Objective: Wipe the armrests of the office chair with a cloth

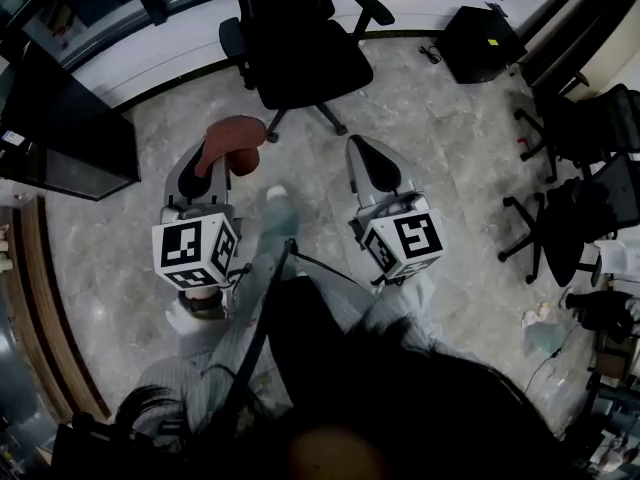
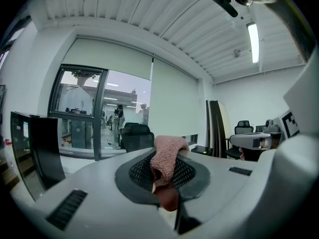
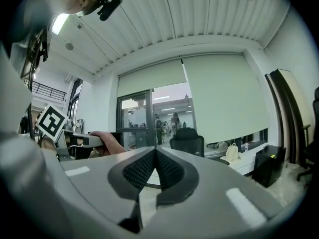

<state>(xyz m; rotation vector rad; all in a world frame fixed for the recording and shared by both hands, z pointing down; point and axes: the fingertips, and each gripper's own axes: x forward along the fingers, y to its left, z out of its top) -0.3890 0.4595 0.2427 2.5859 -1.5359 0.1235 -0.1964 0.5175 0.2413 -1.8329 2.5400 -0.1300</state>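
The black office chair stands ahead on the marble floor, its armrests sticking out at both sides. My left gripper is shut on a reddish-pink cloth, which bunches up between its pads. Short of the chair, my right gripper points the same way, its jaws shut together with nothing in them. Both are well apart from the chair, which shows small and far off in the gripper views.
More black chairs stand at the right. A black box sits near the back ledge, a dark cabinet at the left. My shoe is on the floor between the grippers.
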